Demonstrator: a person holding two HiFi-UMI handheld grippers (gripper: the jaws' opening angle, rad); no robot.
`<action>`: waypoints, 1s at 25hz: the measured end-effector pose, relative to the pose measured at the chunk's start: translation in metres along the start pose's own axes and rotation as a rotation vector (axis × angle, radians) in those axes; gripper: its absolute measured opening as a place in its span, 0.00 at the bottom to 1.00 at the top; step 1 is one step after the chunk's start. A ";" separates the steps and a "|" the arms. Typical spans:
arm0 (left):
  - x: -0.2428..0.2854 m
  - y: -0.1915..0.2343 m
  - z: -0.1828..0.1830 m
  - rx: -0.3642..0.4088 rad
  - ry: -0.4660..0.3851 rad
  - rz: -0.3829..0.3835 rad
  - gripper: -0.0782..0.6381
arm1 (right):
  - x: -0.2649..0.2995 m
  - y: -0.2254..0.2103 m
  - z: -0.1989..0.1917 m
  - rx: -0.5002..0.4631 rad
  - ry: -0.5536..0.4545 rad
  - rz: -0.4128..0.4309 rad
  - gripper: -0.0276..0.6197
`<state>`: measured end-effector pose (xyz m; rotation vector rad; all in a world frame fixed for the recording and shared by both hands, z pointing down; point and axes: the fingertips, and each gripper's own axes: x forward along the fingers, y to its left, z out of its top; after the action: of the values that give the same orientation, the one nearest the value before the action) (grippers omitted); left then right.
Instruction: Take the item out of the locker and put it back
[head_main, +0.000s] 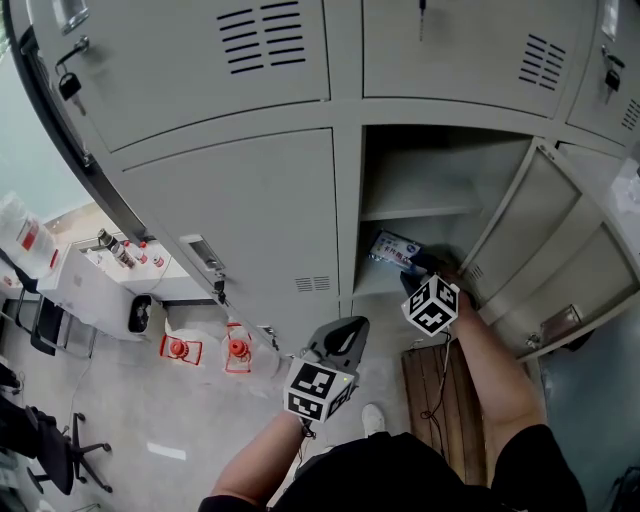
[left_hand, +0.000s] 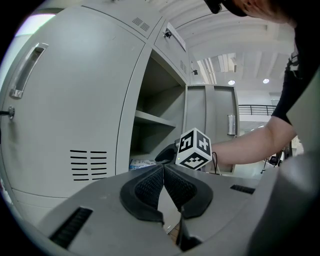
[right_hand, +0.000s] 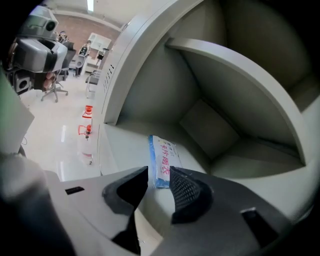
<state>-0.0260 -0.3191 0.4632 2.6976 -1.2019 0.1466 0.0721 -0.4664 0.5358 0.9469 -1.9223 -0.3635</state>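
The right gripper (right_hand: 159, 175) has its fingers half open, gripping nothing; a finger catching the packet (right_hand: 162, 155) at 12 o'clock could drag it out.

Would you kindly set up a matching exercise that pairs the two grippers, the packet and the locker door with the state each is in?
Column one:
1. left gripper
2. right gripper
3. blue and white packet
4. locker door

Column two:
A. swung open
B. jaws together, nothing between them
C. lying flat on the compartment floor
D. jaws apart, at the packet's near end

Pairs: 1-B; 2-D; 3-C; 4-A
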 end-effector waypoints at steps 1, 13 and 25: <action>-0.002 -0.001 0.001 0.003 -0.001 -0.002 0.13 | -0.004 0.000 0.001 0.006 -0.007 -0.007 0.33; -0.043 -0.023 0.003 0.035 -0.008 -0.046 0.13 | -0.081 0.020 0.026 0.245 -0.165 -0.079 0.12; -0.106 -0.044 -0.018 0.028 0.001 -0.081 0.13 | -0.177 0.082 0.040 0.636 -0.313 -0.044 0.12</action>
<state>-0.0647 -0.2095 0.4574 2.7644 -1.0961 0.1543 0.0476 -0.2862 0.4543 1.4051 -2.3655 0.1004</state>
